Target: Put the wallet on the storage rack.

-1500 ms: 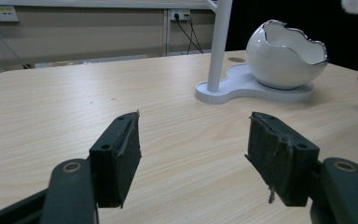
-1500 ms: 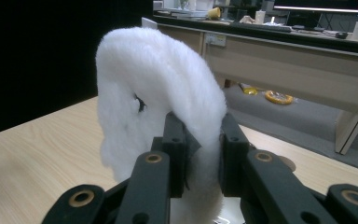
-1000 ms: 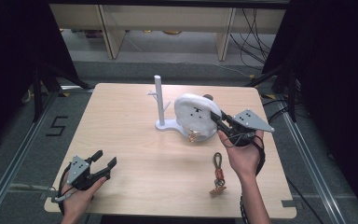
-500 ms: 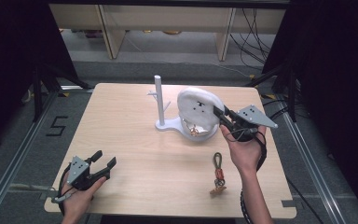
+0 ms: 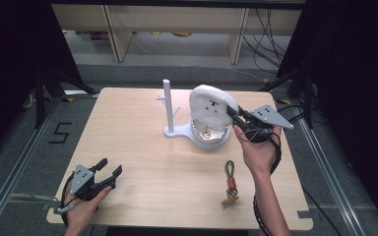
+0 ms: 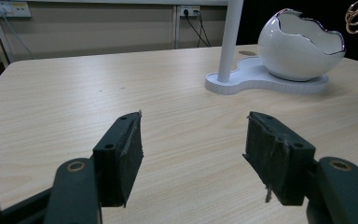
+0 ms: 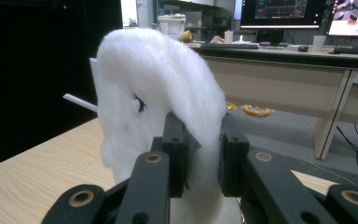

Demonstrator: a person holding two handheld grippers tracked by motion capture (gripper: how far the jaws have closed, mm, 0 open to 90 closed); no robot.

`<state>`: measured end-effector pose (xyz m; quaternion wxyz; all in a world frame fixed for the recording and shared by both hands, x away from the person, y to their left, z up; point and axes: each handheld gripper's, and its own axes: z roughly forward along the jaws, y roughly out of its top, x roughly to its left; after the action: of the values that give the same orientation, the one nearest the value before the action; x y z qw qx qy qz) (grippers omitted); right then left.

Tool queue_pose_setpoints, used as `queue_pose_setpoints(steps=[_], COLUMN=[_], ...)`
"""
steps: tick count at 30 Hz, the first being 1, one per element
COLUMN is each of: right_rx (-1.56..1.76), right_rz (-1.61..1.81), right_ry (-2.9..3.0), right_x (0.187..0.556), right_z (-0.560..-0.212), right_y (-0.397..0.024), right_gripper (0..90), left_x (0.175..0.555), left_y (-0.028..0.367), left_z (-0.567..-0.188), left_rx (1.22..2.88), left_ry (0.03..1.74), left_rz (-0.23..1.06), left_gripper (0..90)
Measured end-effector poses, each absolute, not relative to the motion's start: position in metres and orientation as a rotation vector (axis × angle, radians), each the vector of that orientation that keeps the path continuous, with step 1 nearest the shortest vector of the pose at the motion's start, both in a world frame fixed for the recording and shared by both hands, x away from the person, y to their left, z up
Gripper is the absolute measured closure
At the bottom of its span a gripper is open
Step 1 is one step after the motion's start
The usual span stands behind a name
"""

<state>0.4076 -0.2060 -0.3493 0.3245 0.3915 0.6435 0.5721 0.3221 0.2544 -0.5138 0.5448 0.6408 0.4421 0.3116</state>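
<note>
A white fluffy pad (image 5: 209, 107) hangs lifted above the white egg-shaped bowl (image 5: 209, 137), and my right gripper (image 5: 232, 114) is shut on its edge. In the right gripper view the fluffy pad (image 7: 158, 98) fills the middle, pinched between the black jaws of my right gripper (image 7: 200, 154). Gold rings (image 5: 206, 131) dangle from the pad's underside over the bowl. The egg bowl (image 6: 300, 46) stands on a white base with a thin post (image 5: 168, 105). My left gripper (image 5: 109, 167) rests open near the table's front left, and its jaws (image 6: 193, 156) hold nothing.
A small clip with a cord loop (image 5: 230, 183) lies on the table in front of the right hand. The wooden table (image 5: 128, 147) has edges close to both hands. Shelving and cables stand beyond the far edge.
My right gripper has lifted and tipped the fluffy pad up off the bowl, which now shows its inside. The left gripper has stayed put.
</note>
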Motion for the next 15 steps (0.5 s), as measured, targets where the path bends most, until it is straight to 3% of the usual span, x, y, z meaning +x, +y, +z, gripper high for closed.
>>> queue_pose_setpoints(steps=[15], right_rx=[1.053], right_rz=[1.459], right_ry=[1.686], right_x=[0.421], right_z=[-0.349], right_y=[-0.210], right_gripper=[77.4], left_x=[0.322], left_y=[0.254], left_z=[-0.514], left_rx=[1.517], left_ry=[1.040], left_rz=[0.737], left_gripper=[35.4])
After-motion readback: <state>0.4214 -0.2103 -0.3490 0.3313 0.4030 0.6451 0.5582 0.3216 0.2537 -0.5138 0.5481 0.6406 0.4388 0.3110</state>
